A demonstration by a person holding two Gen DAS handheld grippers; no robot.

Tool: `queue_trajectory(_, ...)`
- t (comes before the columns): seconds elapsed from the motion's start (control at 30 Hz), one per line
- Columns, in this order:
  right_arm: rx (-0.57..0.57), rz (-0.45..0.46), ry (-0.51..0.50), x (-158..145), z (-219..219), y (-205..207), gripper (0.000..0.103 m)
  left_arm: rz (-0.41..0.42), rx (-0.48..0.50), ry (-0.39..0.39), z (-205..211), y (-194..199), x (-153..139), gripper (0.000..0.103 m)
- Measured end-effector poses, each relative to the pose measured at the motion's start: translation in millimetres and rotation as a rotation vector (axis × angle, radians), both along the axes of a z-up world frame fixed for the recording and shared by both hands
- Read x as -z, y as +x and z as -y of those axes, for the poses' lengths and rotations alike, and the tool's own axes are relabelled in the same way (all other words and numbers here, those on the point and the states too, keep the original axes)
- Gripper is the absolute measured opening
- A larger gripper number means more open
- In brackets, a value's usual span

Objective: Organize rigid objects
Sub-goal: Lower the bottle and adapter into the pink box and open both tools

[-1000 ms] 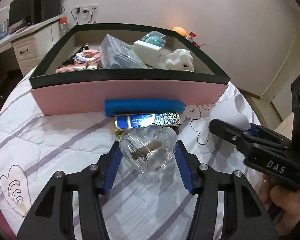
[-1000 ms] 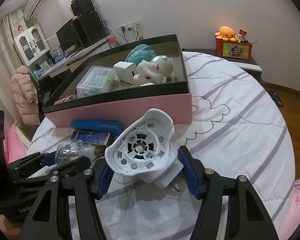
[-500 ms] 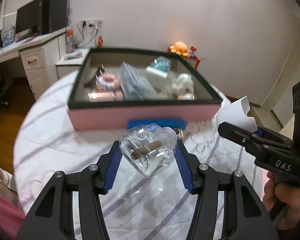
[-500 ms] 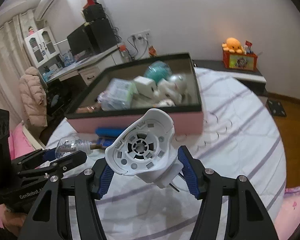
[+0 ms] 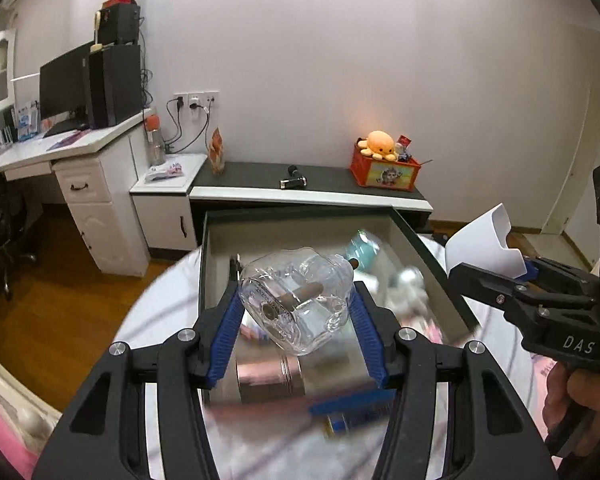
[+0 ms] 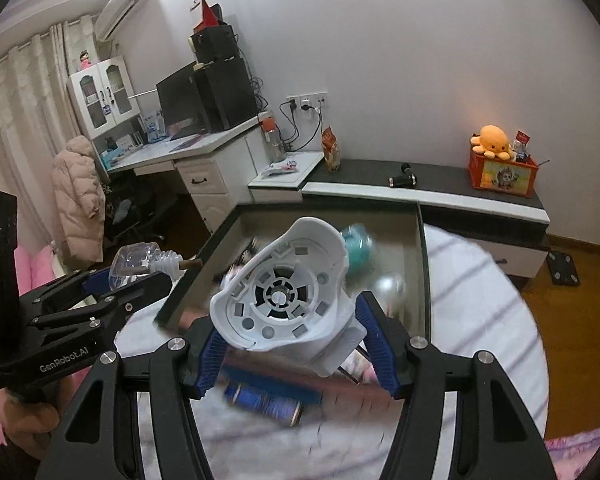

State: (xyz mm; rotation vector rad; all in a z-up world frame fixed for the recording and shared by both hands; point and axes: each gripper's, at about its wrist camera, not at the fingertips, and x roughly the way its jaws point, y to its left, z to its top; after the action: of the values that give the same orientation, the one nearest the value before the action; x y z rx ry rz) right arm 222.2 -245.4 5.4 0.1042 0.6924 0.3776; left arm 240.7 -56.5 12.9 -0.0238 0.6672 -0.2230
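Left gripper [image 5: 296, 312]: its blue-padded jaws are clenching a clear, lobed glass bottle [image 5: 296, 304] with a brown stopper inside, carrying it in the air at the centre of the left wrist view; in the right wrist view this gripper [image 6: 140, 276] is showing at 9 o'clock, the bottle [image 6: 140, 258] poking out past its tips.

Right gripper [image 6: 288, 328]: its jaws are grasping a white moulded plastic shell with a slotted round hub [image 6: 284, 292], tilted, its open face turned to the camera; in the left wrist view the gripper [image 5: 496, 276] is sitting at 3 o'clock, the shell [image 5: 484, 244] standing out above its tips.

Change since half a second ago: both grippers are riding higher and farther forward, their loads unchanged; the box, then lying at 12 o'clock well beyond the bottle, is now lying directly beneath both loads.

Box: the open pink cardboard box with a dark green rim [image 5: 428, 256] is holding blurred items, among them a teal round object [image 5: 364, 248] at 1 o'clock from the bottle.

Bedding: the blue oblong case [image 6: 268, 388] and the blue-and-gold flat packet [image 6: 264, 404] are lying on the white quilt with purple stripes [image 6: 480, 288], just outside the box's near wall, at 6 o'clock from the shell.

Background: an orange octopus plush [image 5: 380, 144] is sitting on a red box at 1 o'clock.
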Motion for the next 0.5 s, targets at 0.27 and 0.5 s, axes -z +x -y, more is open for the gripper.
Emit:
queue_trajectory(0.27,0.048,-0.064,-0.012,0.7,5.6,91.6,0.062,-0.079,-0.015,0.054,5.6,95.2,16.3,0.054)
queue_trajectory(0.5,0.072,-0.140,-0.032,22.3,7.7,143.7,0.062,-0.128,-0.021,0.083,8.7,139.3,36.5,0.055)
